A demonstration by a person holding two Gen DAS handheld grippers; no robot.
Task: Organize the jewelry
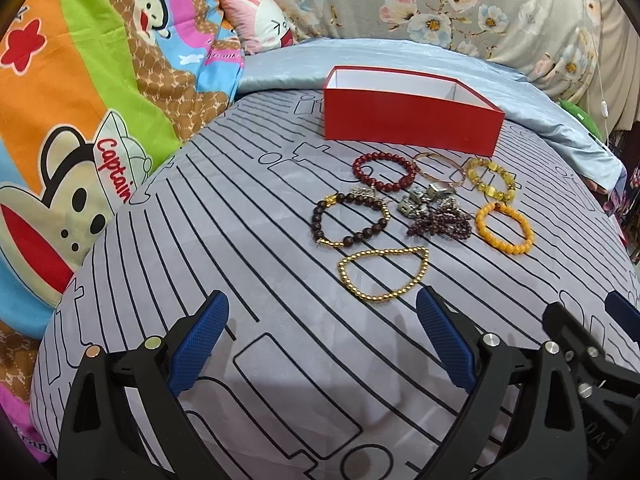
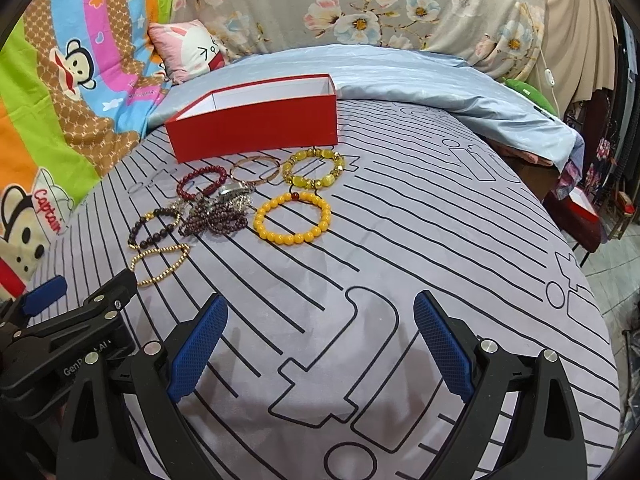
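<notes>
Both the left gripper (image 1: 322, 336) and right gripper (image 2: 320, 336) hovered with jaws spread and empty over the striped grey bed (image 2: 400, 240), near beaded bracelets (image 2: 293, 218) lying before an open red cardboard box (image 1: 412, 120).

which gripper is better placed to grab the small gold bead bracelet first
Left. The small gold bead bracelet lies just ahead of the open left gripper, while for the open right gripper it sits far off to the left.

"Captain" on cartoon blanket (image 1: 114, 170) | "GenR…AI", partly hidden, on left gripper (image 2: 86, 362)
</notes>
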